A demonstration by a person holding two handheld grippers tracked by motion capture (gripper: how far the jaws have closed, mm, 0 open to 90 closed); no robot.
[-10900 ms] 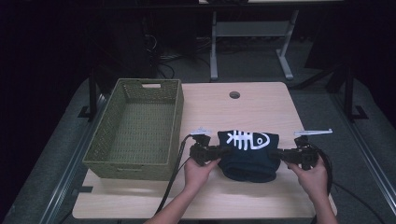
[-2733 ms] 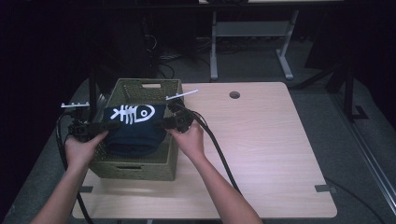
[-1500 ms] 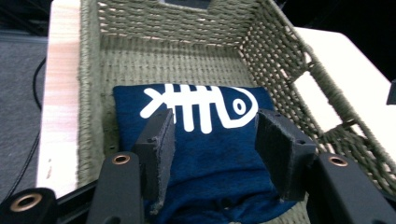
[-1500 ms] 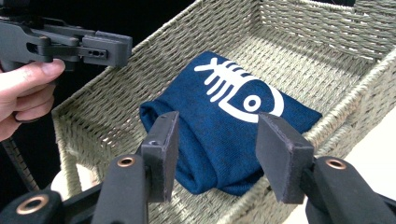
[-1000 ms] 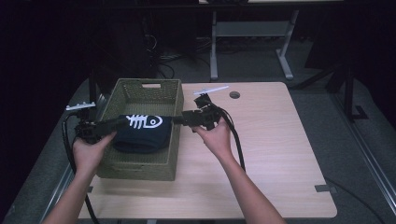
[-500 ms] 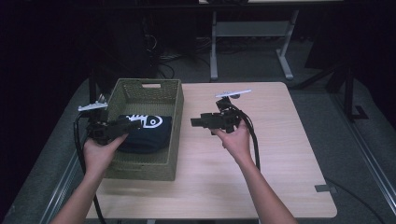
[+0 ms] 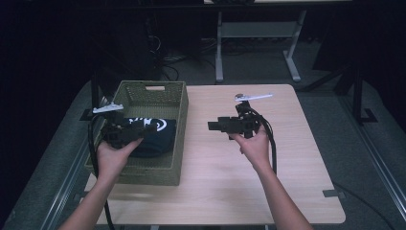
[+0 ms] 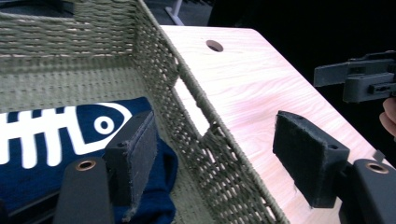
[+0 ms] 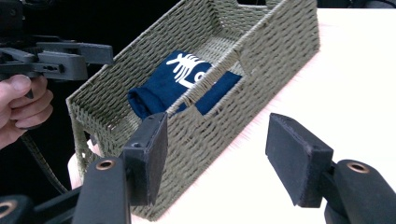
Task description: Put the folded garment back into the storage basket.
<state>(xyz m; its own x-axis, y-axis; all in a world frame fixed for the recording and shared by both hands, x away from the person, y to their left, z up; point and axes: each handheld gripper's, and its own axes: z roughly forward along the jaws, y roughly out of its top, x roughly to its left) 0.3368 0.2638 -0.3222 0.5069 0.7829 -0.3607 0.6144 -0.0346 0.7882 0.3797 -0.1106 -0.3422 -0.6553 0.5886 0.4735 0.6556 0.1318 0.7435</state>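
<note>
High view
Table (image 7: 287, 158): light wood top, a round hole near its far edge.
Basket (image 7: 178, 139): woven, olive-green, rectangular, standing on the left part of the table with a handle slot in its far wall.
Folded shirt (image 7: 155, 136): dark blue with a white fish-skeleton print, lying inside the basket in its nearer half.
Left gripper (image 7: 143, 129): held over the basket's left rim and pointing across the shirt. How far its jaws stand apart cannot be read from this angle.
Right gripper (image 7: 213, 126): held above bare tabletop, just right of the basket, pointing toward it. Nothing hangs from it.

Left gripper view
Left gripper (image 8: 210, 154): jaws have just been opening and stand wide apart. The basket's near wall passes between them, touching neither pad.
Left-hand pad (image 8: 135, 154): hangs over the shirt's (image 8: 56, 149) edge. Contact cannot be told, and no cloth is pinched.
Basket (image 8: 210, 154): its wall shows a handle slot.
Right gripper (image 8: 359, 79): at the right edge, over the table (image 8: 243, 84).

Right gripper view
Right gripper (image 9: 217, 147): jaws have just been opening and are spread wide, with nothing between the pads and nothing gripped.
Basket (image 9: 261, 51): beyond the jaws.
Shirt (image 9: 182, 84): rests on the basket floor, print up, and shows through the handle slot.
Left gripper (image 9: 100, 53): at upper left, above the basket's far corner.
</note>
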